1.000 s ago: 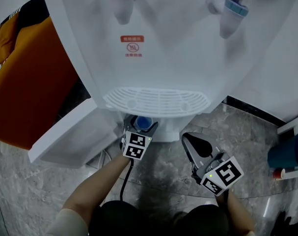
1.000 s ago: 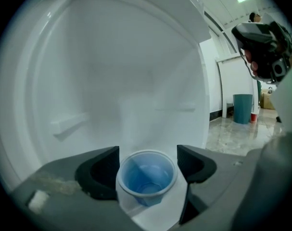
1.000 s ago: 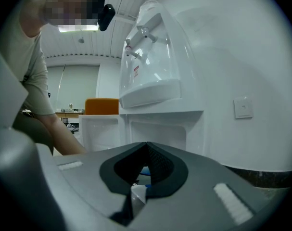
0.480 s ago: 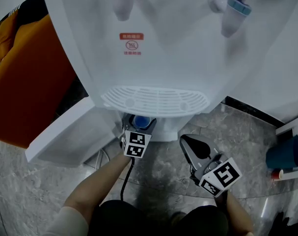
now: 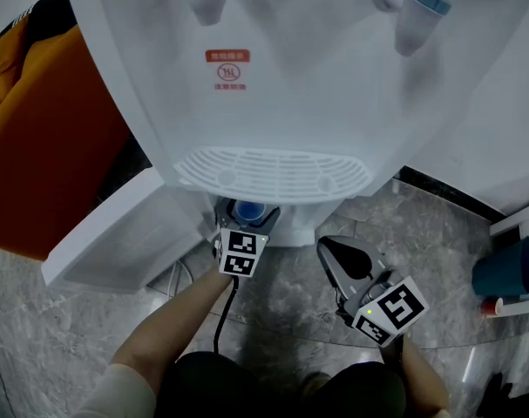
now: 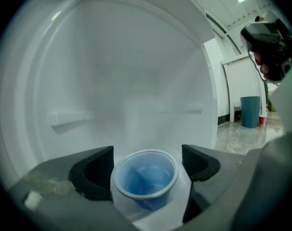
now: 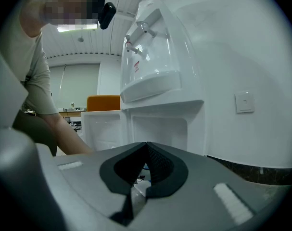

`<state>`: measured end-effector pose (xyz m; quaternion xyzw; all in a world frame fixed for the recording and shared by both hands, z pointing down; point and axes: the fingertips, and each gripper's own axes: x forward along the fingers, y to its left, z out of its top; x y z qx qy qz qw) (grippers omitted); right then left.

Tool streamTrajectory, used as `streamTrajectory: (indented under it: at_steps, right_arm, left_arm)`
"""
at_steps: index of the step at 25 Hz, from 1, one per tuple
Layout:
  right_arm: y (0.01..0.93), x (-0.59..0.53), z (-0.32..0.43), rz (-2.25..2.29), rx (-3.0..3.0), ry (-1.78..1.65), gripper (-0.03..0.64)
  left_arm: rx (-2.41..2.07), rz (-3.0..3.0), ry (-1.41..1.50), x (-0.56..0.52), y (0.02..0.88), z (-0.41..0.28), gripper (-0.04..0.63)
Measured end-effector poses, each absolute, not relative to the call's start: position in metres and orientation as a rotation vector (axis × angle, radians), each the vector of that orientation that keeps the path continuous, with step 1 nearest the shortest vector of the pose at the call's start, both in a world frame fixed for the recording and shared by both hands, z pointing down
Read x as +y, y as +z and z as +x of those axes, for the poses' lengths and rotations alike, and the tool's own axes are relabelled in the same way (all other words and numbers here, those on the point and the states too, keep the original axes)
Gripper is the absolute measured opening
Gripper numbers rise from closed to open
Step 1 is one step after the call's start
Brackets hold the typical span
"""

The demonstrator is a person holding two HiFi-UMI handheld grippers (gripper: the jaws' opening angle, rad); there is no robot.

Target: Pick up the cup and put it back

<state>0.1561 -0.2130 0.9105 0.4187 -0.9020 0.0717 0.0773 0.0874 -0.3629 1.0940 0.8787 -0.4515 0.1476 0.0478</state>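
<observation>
A light blue plastic cup (image 6: 145, 177) stands upright between the jaws of my left gripper (image 6: 146, 161), inside the white lower compartment of the water dispenser (image 5: 273, 103). The jaws are opening; a narrow gap shows beside the cup's right rim, and the left pad is close to or just touching it. From the head view the cup (image 5: 249, 211) and left gripper (image 5: 247, 216) sit just under the drip tray (image 5: 273, 177). My right gripper (image 5: 347, 264) hangs over the grey stone floor to the right, shut and empty, and its closed tips (image 7: 146, 146) point at the dispenser.
The compartment's white door (image 5: 116, 242) swings out to the left. An orange seat (image 5: 37, 146) stands beyond it. A teal bin (image 5: 506, 268) stands on the floor at far right. A blue tap (image 5: 418, 7) juts out above the drip tray. A cable (image 5: 220, 320) trails from the left gripper.
The head view has tilted a little, so the dispenser sits lower in the picture. The left gripper stays at the compartment with the cup between its jaws; the right gripper has hardly moved.
</observation>
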Motion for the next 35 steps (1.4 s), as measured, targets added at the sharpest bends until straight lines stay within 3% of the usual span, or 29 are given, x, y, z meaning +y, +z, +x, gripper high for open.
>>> streamTrajectory:
  at_steps: [4,12,15,18,35]
  right_arm:
    - [0.912,-0.213,0.157,1.255,-2.697,0.22,0.003]
    - [0.914,-0.213,0.16,1.26,-2.686,0.226,0.003]
    - [0.915,-0.213,0.161,1.262,-2.68,0.228,0.003]
    - [0.914,-0.213,0.161,1.266,-2.679,0.225,0.003]
    - [0.842,-0.194,0.14,1.179,-2.686,0.022,0.003]
  left_arm:
    - [-1.399,2.662,0.426,-0.364,1.095,0.087,0.485]
    - [-1.311,2.636,0.45,-0.359,1.108,0.091,0.486]
    - [-1.282,2.668,0.466,-0.356,1.107,0.096,0.463]
    - [-1.278,2.707,0.477,-0.352,1.102,0.097,0.391]
    - [-1.029,2.952,0.5,-0.271,0.999,0.081,0.388]
